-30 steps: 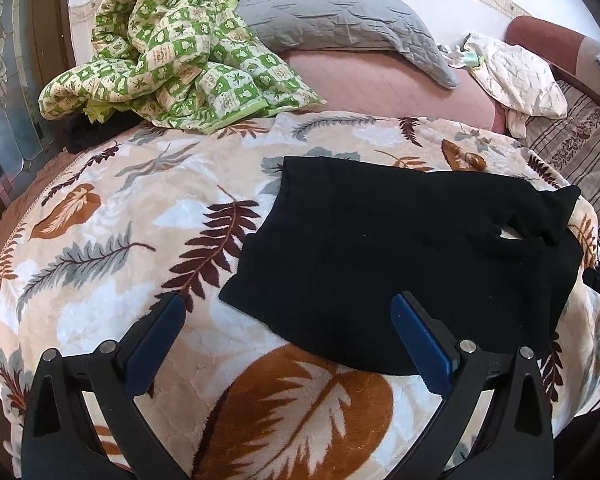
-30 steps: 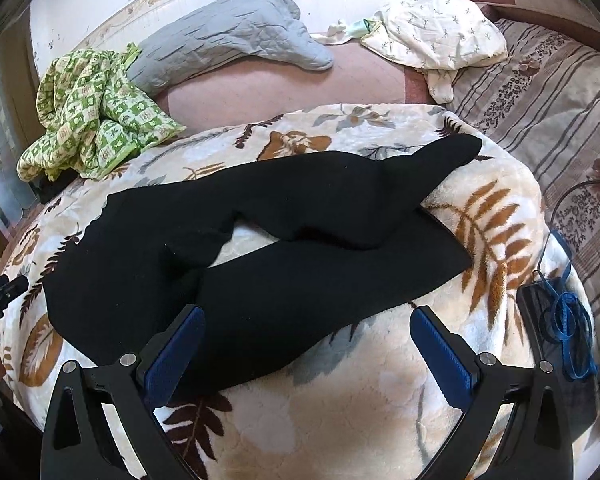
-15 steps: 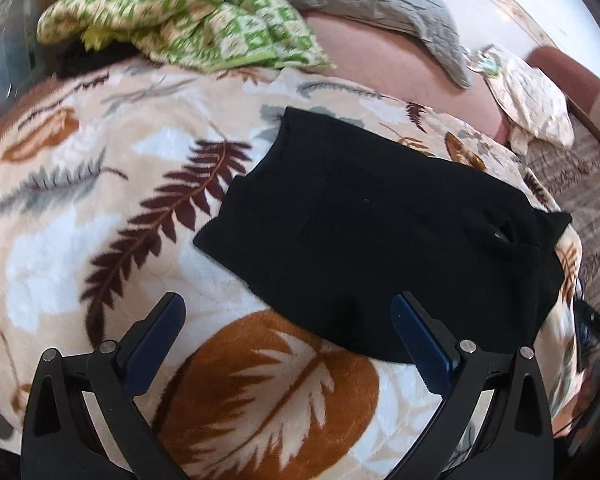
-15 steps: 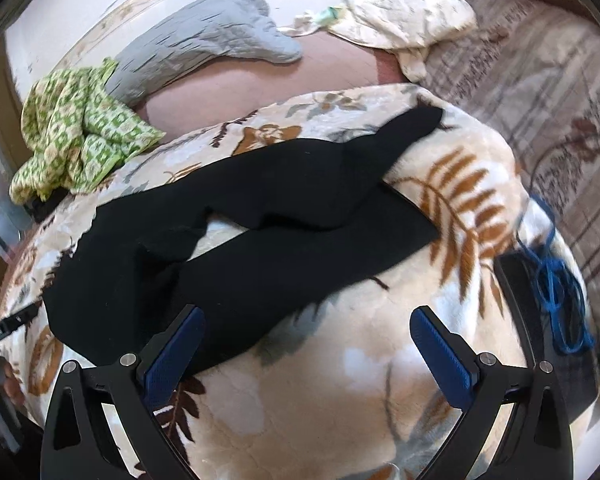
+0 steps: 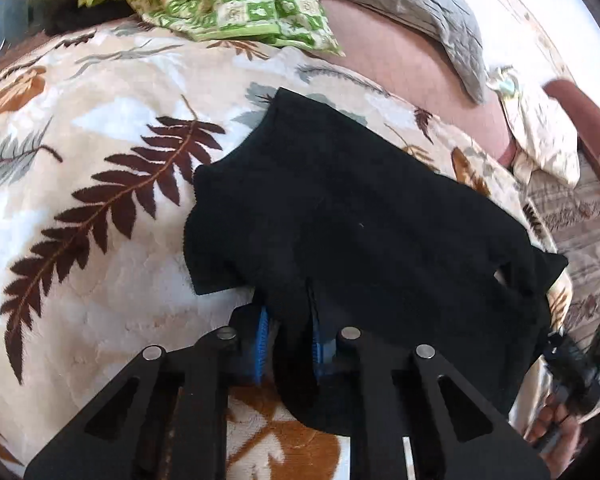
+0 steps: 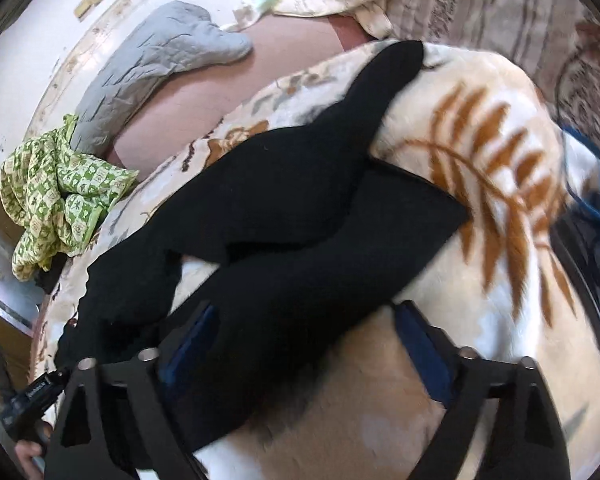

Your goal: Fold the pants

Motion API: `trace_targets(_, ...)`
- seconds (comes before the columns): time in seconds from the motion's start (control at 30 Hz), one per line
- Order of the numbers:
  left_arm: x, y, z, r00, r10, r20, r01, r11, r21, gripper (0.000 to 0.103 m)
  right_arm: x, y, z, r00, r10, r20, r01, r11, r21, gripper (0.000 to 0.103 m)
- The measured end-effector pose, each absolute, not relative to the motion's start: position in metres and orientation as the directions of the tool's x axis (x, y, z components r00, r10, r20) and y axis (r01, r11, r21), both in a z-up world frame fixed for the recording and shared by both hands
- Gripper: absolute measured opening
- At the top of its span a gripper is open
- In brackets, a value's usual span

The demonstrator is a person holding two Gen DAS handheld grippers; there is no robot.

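Grasping under way: left gripper (image 5: 288, 340) pinches the pants (image 5: 364, 216) waist edge, right gripper (image 6: 304, 344), jaws just closing, straddles a leg; next, lift together.

1. Left gripper (image 5: 288, 338): jaws, wide apart a second ago, have just been closing and now pinch the near waist edge of the black knit pants (image 5: 360, 216).
2. Right gripper (image 6: 300, 344): jaws have just been closing, now half-narrowed; a pant leg lies between them, pads not yet pressing.
3. Both wrist views are closer over the fabric and rolled.
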State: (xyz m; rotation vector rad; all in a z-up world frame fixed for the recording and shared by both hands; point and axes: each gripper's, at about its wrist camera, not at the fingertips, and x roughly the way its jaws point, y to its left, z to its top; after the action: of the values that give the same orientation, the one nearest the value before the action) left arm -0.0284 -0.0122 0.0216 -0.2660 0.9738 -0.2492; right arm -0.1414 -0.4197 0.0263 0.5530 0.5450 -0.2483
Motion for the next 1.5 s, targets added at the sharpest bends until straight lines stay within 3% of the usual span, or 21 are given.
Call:
trace_targets(0.03,-0.03,-0.012,0.024,0.543,-0.326,-0.774,0.096,0.94,-0.328,0.012,-0.138,-0.418,0.025,0.83,-0.06,-0.555,0.353,0.827,0.438,0.018)
trace_targets(0.07,-0.032,-0.011,0.028,0.551,-0.327,-0.768,0.1,0.939,-0.328,0.012,-0.137,-0.418,0.024,0.83,-0.044,-0.556,0.346,0.822,0.452,0.004)
trace_targets(0.27,-0.058,0.025,0.061,0.611,-0.348,-0.71,0.118,0.928,-0.354,0.011,-0.183,-0.4,0.049,0.866,-0.074,-0.494,0.317,0.846,0.43,0.004)
trace_targets(0.4,-0.078,0.046,0.059,0.588,-0.335,-0.736,0.121,0.937,-0.329,0.011,-0.225,-0.387,0.052,0.857,-0.085,-0.508,0.33,0.847,0.417,0.004)
trace_targets(0.57,-0.095,0.046,0.031,0.541,-0.282,-0.793,0.108,0.958,-0.267,0.013,-0.231,-0.388,0.011,0.732,-0.072,-0.677,0.423,0.827,0.37,0.025)
trace_targets(0.6,-0.099,0.049,0.03,0.548,-0.273,-0.791,0.101,0.96,-0.261,0.016,-0.237,-0.391,0.013,0.737,-0.073,-0.672,0.43,0.817,0.384,0.025)
trace_targets(0.67,-0.105,0.053,0.036,0.571,-0.252,-0.781,0.093,0.966,-0.243,0.023,-0.256,-0.394,0.024,0.743,-0.16,-0.65,0.483,0.8,0.356,0.043)
trace_targets(0.73,-0.109,0.059,0.043,0.597,-0.231,-0.768,0.072,0.969,-0.236,0.026,-0.268,-0.397,0.035,0.715,-0.275,-0.643,0.555,0.782,0.282,0.053)
trace_targets(0.8,-0.112,0.065,0.05,0.613,-0.22,-0.759,0.053,0.97,-0.239,0.028,-0.276,-0.399,0.046,0.709,-0.347,-0.613,0.586,0.775,0.238,0.054)
trace_targets(0.9,-0.115,0.069,0.061,0.646,-0.186,-0.74,0.029,0.975,-0.219,0.029,-0.267,-0.398,0.053,0.756,-0.29,-0.587,0.522,0.809,0.272,0.054)
trace_targets(0.97,-0.114,0.068,0.066,0.662,-0.181,-0.727,0.03,0.976,-0.216,0.044,-0.251,-0.394,0.05,0.759,-0.257,-0.598,0.486,0.835,0.257,0.054)
trace_targets(1.07,-0.112,0.061,0.068,0.672,-0.227,-0.705,0.064,0.966,-0.25,0.057,-0.229,-0.39,0.037,0.75,-0.214,-0.626,0.452,0.857,0.248,0.054)
trace_targets(1.13,-0.108,0.052,0.062,0.66,-0.267,-0.702,0.107,0.959,-0.264,0.076,-0.212,-0.387,0.024,0.73,-0.182,-0.659,0.438,0.865,0.247,0.054)
trace_targets(1.17,-0.105,0.047,0.056,0.646,-0.277,-0.711,0.123,0.957,-0.262,0.081,-0.208,-0.385,0.018,0.718,-0.178,-0.673,0.438,0.867,0.237,0.054)
trace_targets(1.33,-0.083,0.031,0.021,0.513,-0.267,-0.816,0.124,0.963,-0.238,0.081,-0.197,-0.372,0.023,0.713,-0.184,-0.676,0.41,0.892,0.19,0.066)
trace_targets(1.5,-0.071,0.032,0.047,0.545,-0.274,-0.793,0.151,0.962,-0.229,0.081,-0.184,-0.356,0.054,0.806,-0.103,-0.584,0.287,0.929,0.232,0.07)
